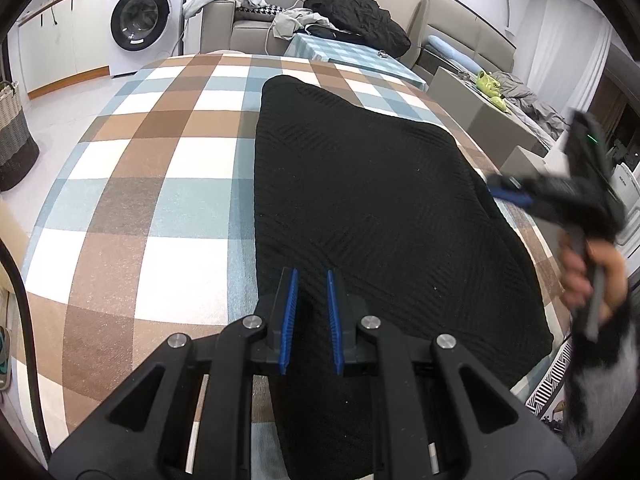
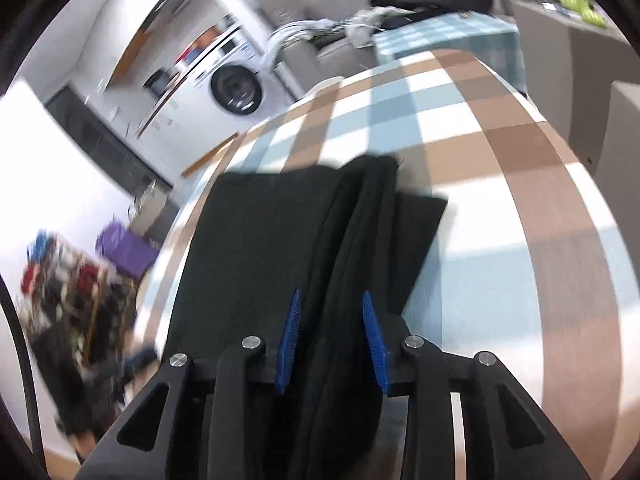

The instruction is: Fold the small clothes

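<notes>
Black knitted cloth [image 1: 360, 200], soft and ribbed, with slanting lines in the weave. Spread out mostly flat on a checked cover [image 1: 160, 184] of brown, blue and white squares. Folded over into a long shape, far end narrower and rounded. From the right side, thick stacked folds along one edge [image 2: 360, 240] and a flat layer sticking out underneath.

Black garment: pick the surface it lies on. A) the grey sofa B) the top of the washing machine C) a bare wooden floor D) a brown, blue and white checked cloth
D: the black garment is spread flat on the checked cloth, whose brown, blue and white squares show around it in both wrist views.
</notes>
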The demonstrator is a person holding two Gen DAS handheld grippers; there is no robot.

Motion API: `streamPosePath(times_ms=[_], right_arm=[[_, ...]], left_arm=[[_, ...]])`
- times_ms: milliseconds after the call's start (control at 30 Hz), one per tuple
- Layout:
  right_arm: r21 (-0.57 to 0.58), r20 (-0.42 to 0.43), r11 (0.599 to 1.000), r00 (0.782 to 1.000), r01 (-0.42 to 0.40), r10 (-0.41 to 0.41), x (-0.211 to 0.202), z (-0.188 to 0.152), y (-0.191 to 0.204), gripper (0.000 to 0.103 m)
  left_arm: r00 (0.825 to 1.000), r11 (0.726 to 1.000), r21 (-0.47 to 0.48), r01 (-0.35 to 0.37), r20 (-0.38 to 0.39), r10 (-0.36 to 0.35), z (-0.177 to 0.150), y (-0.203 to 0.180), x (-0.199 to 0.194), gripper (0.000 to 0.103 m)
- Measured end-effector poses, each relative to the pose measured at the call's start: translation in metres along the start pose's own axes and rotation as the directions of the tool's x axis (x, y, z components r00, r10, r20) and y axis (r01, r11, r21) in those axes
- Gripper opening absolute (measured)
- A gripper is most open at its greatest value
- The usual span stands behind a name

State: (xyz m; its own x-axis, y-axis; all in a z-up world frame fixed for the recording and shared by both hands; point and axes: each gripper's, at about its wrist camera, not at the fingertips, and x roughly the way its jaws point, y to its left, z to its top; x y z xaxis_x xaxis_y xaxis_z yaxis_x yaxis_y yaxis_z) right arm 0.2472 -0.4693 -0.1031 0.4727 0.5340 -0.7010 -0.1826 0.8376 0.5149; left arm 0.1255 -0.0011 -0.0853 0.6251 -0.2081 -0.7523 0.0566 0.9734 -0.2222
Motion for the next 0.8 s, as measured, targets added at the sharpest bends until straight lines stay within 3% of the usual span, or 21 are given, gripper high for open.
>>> streamPosePath(times_ms=[167, 233, 267, 367, 433, 533, 700, 800], right_arm=[[0.075, 0.009, 0.995, 0.998, -0.065, 0.064, 0.036, 0.047, -0.014, 0.033], [0.046, 0.015, 0.999, 1.000, -0.012, 0.011, 0.047, 0.057, -0.010, 0.031], [0.033, 0.012, 0.999, 1.000, 0.006, -0.006, 0.050, 0.059, -0.007, 0.018], [-0.087, 0.097, 0.996, 0.995, -0.020, 0.028, 0.034, 0.066, 0.015, 0.011], [-0.102, 0.096, 0.995, 0.995, 0.021, -0.011, 0.035, 0.068, 0.016, 0.011], [-0.064, 0.013, 0.992, 0.994, 0.110, -0.109, 0.061, 0.067, -0.002, 0.013], [0.048, -0.030, 0.999, 0.999, -0.026, 0.027, 0.035, 0.035, -0.013, 0.027], [0.083, -0.065, 0.987, 0.988, -0.135, 0.141, 0.006, -0.009, -0.008, 0.028]], left_arm=[[1.000, 1.000, -0.004, -0.014, 0.002, 0.014, -0.001, 0.004, -0.003, 0.012], [1.000, 1.000, -0.012, -0.017, -0.003, 0.017, -0.001, 0.007, -0.002, 0.012], [1.000, 1.000, -0.017, -0.022, -0.004, 0.022, 0.000, 0.009, -0.001, 0.012], [1.000, 1.000, -0.017, -0.020, 0.005, 0.020, 0.002, 0.010, -0.002, 0.012], [1.000, 1.000, -0.020, -0.015, 0.008, 0.015, 0.003, 0.011, 0.000, 0.012], [1.000, 1.000, -0.018, -0.018, -0.006, 0.018, 0.004, 0.011, 0.005, 0.012], [1.000, 1.000, -0.016, -0.011, 0.005, 0.011, 0.002, 0.010, 0.000, 0.012], [1.000, 1.000, -0.016, -0.011, 0.004, 0.011, 0.001, 0.010, -0.001, 0.012]])
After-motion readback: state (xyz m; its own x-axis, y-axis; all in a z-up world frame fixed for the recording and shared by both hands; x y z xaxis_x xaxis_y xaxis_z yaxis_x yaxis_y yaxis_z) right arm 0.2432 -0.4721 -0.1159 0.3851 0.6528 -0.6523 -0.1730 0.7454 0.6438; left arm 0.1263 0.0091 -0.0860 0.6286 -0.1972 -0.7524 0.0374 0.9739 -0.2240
